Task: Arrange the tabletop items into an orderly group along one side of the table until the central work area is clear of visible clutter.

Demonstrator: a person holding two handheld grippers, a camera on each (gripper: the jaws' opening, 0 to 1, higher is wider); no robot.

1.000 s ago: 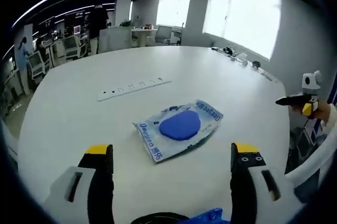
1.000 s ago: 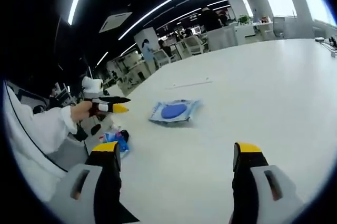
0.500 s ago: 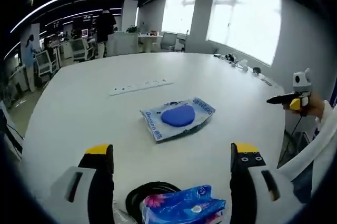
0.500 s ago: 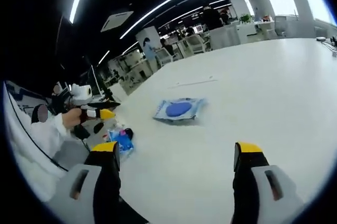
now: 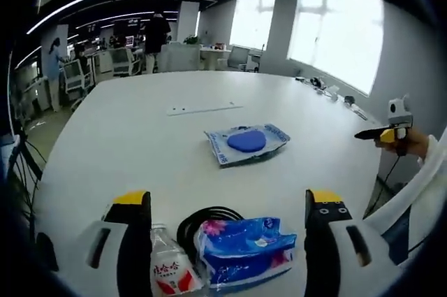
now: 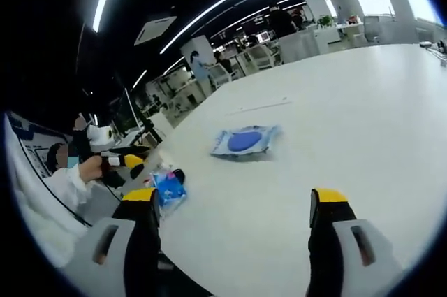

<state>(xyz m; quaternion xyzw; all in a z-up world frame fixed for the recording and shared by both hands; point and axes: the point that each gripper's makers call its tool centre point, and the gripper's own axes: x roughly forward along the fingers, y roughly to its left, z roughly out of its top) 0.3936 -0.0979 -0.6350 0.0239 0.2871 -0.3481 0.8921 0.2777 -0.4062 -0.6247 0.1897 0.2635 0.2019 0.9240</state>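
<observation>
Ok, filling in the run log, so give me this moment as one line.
left gripper open, empty | right gripper open, empty | tissue pack, water bottle, black cable at near edge | blue pouch mid-table

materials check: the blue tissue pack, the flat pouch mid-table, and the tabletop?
Blue flower-printed tissue pack: looks like thin glossy plastic film, crinkled with bright highlights. Flat pale-blue pouch with a blue round patch: probably soft plastic wrap too, its edges wrinkled and curling; contents unclear. White tabletop: smooth, matte-to-satin, likely laminate, with only soft window glare.
</observation>
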